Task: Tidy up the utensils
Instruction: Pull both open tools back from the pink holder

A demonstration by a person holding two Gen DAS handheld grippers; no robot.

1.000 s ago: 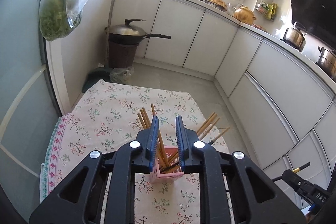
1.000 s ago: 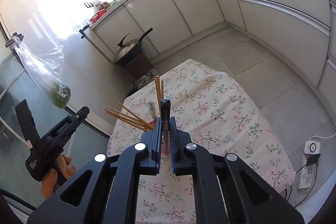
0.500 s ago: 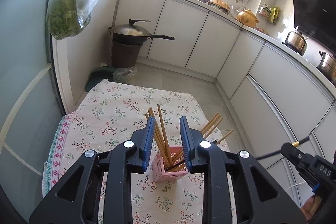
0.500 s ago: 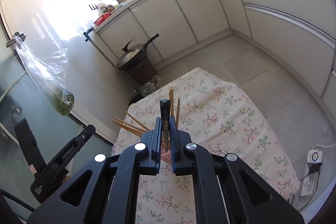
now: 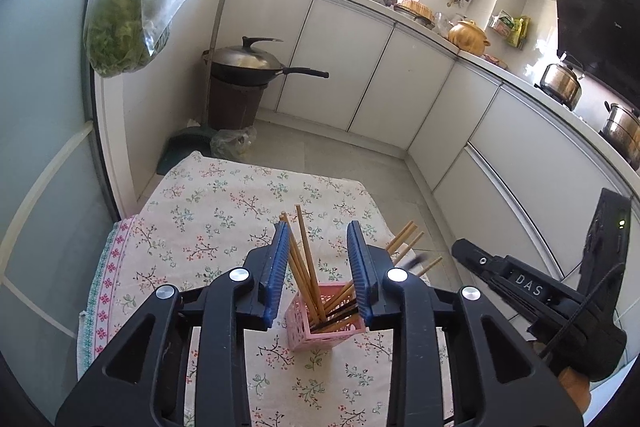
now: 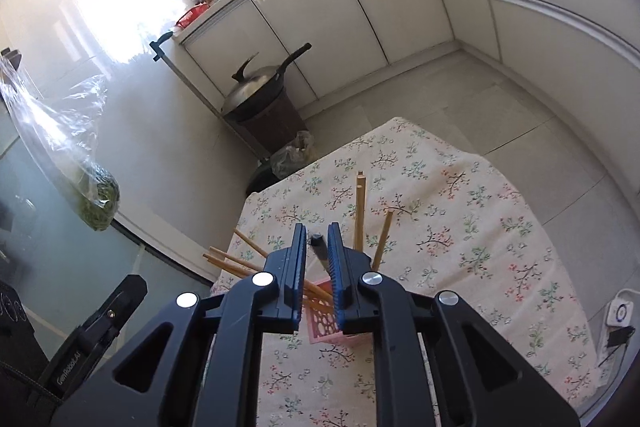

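Black chopstick point(image 6: 317, 247) released by right gripper point(image 6: 317, 259) above pink holder point(image 6: 325, 323); jaws just opening, slightly apart. Left gripper point(image 5: 318, 267) opened, empty, chopsticks point(image 5: 304, 259) framed.

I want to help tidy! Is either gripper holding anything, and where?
Nothing is gripped. Both grippers have just been opening: a black chopstick's top end sits loose between the right gripper's pads; the left gripper is empty.
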